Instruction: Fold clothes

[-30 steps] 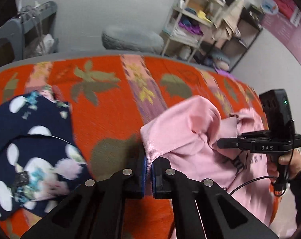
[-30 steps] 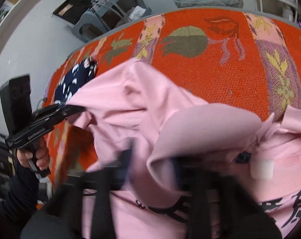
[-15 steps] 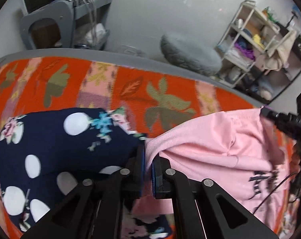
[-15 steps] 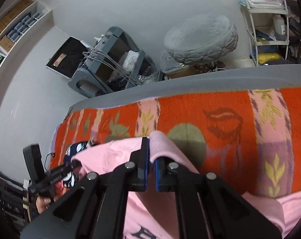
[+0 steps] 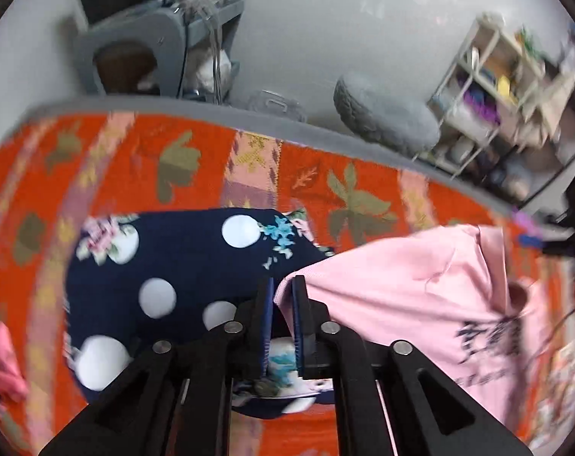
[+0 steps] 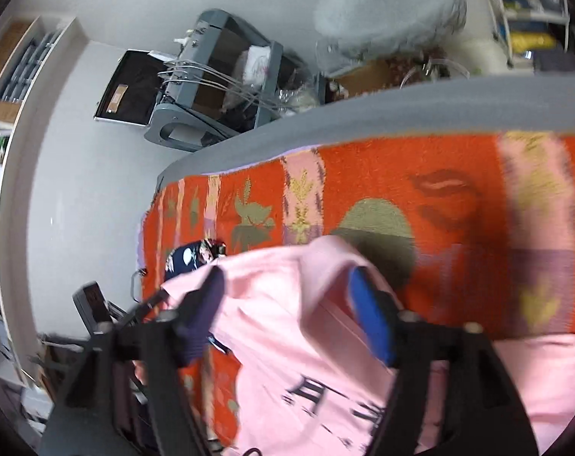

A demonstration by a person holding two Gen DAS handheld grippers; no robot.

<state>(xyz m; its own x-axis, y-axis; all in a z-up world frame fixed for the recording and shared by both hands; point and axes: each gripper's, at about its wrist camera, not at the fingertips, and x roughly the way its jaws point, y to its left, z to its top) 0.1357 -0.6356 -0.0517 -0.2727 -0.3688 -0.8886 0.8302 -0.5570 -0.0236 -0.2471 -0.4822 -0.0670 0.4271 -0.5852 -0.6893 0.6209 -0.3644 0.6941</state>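
Left wrist view: the left gripper [image 5: 282, 306] has its jaws nearly closed on a hem corner of the pink shirt [image 5: 412, 292], which spreads over the orange blanket [image 5: 143, 159] beside a navy dress [image 5: 165, 262].

Right wrist view: the right gripper [image 6: 287, 315] stands wide apart, empty, above the shirt's edge. The shirt looks spread, not folded; folding remains.

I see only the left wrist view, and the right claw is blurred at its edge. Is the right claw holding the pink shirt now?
Observer: No. The right claw is open. Its jaws stand wide apart, and the pink shirt lies loose between them.
Operator: Where does the shirt corner near that claw lie?
Observer: It lies on an olive round motif of the orange blanket.
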